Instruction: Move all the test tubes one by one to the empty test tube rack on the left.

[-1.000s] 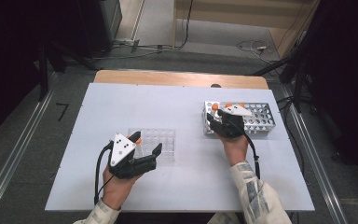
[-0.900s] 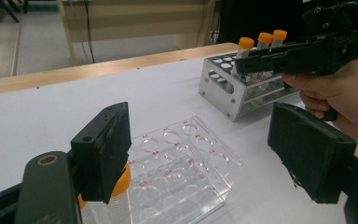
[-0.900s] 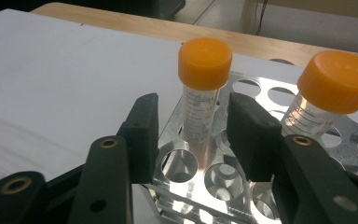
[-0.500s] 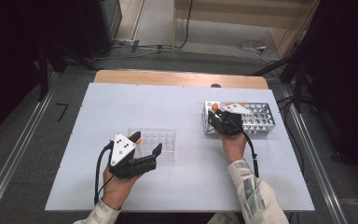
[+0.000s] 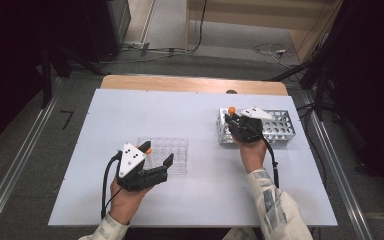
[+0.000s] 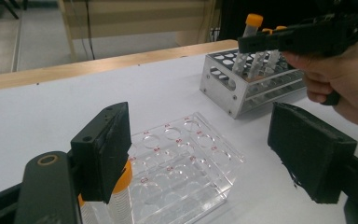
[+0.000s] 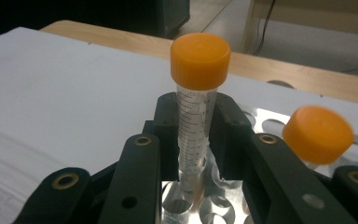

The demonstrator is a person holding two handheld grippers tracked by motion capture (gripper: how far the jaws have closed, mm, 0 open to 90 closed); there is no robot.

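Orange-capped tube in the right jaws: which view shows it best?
Right gripper view: the orange-capped tube stands close up and upright, clamped between the jaws, scale marks readable. The left gripper view shows it far off above the metal rack; the high view shows just its cap.

Clear tray (image 5: 172,152) at table's (image 5: 95,130) left-centre, metal rack (image 5: 277,127) well apart to its right.

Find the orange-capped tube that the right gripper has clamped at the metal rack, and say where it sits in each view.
High view: orange-capped tube right of centre, at the metal rack's left end.
Left gripper view: upper right, tallest tube in the rack.
Right gripper view: centre, between the right gripper's jaws.
Shared landmark: the metal rack.
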